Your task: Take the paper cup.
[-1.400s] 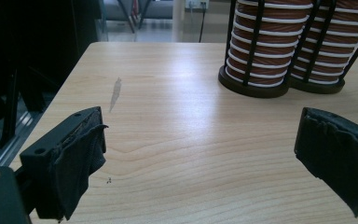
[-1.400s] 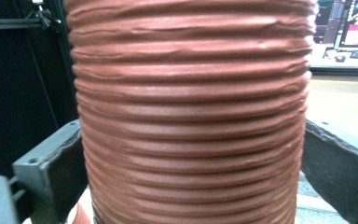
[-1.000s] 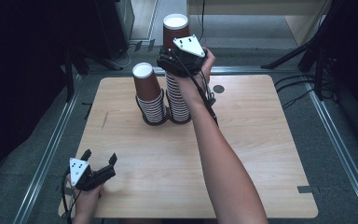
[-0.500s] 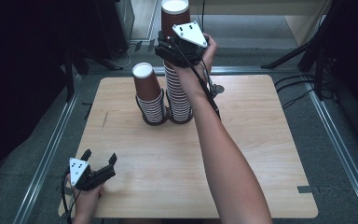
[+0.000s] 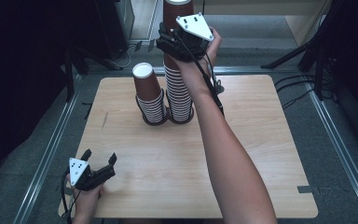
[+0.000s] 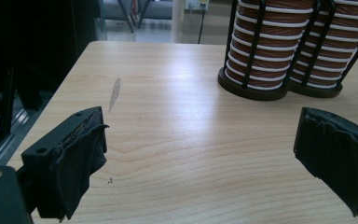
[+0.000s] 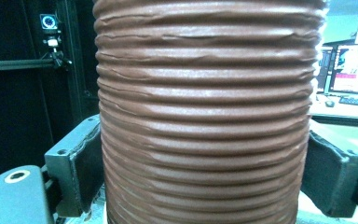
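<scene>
High view: right gripper (image 5: 172, 39) grasps the top cup (image 5: 176, 10) above the tall stack (image 5: 179, 95) at twelve o'clock; left gripper (image 5: 100, 161), jaws released, sits at the table's (image 5: 261, 140) seven o'clock edge.

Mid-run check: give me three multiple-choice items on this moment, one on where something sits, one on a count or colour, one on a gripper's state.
1. Where is the left gripper?
A. near the table's front left corner
B. above the cup stacks
C. at the far right edge

2. How many cup stacks stand in the black wire holder?
A. one
B. two
C. four

3. What is the right gripper doing?
A. hanging open over bare wood
B. lying on the table
C. shut on the top cup of the taller stack

Answers:
1 A: the high view shows it low at the front left, jaws apart.
2 B: a shorter stack and a taller one stand side by side.
3 C: the right gripper view shows both pads against the ribbed brown cup.
</scene>
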`<act>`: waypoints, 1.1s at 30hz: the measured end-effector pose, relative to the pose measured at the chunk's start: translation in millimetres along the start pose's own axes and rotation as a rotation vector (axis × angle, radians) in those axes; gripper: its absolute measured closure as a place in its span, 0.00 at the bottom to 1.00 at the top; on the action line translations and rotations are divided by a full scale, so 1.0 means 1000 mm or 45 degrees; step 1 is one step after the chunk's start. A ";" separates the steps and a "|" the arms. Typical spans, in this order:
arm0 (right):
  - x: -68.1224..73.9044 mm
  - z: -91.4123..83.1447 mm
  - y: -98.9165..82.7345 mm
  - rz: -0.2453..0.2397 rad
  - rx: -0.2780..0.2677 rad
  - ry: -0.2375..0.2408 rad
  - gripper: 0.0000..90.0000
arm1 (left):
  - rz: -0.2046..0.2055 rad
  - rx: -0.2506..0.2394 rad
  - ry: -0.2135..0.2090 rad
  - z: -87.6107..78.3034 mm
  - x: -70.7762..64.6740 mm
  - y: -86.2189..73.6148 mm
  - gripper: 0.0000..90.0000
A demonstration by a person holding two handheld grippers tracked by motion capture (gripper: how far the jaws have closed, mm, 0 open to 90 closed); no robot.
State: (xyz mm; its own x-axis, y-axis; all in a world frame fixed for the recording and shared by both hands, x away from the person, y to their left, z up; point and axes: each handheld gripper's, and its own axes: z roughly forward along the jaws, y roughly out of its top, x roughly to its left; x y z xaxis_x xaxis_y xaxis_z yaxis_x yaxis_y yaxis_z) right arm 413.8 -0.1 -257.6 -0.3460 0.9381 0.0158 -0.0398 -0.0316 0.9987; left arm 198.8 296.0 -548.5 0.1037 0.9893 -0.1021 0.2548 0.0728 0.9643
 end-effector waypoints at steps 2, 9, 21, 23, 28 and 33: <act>0.001 -0.003 0.003 -0.004 -0.009 0.005 0.14 | 0.002 0.000 0.000 0.000 0.000 0.000 0.03; 0.001 -0.005 0.013 -0.014 -0.021 0.017 0.14 | 0.007 0.001 0.000 0.000 0.000 0.000 0.03; -0.007 -0.011 0.028 0.008 -0.047 0.017 0.14 | 0.006 0.000 -0.002 0.000 0.000 0.000 0.03; -0.008 -0.016 0.029 0.006 -0.050 0.022 0.14 | 0.007 0.000 -0.001 0.000 0.000 0.000 0.03; -0.011 -0.025 0.029 -0.009 -0.066 0.032 0.14 | 0.013 0.006 -0.001 0.000 0.000 0.000 0.03; -0.017 -0.038 0.024 -0.035 -0.068 0.035 0.14 | 0.018 0.007 0.001 0.000 -0.001 0.000 0.03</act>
State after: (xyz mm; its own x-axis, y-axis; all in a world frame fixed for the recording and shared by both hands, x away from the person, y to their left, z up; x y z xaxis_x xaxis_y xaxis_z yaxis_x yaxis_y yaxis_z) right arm 382.7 -30.1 -236.1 -0.3700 0.9289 -0.0135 -0.0995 -0.0252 0.9947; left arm 198.9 294.9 -548.5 0.1068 0.9904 -0.0880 0.2583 0.0579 0.9643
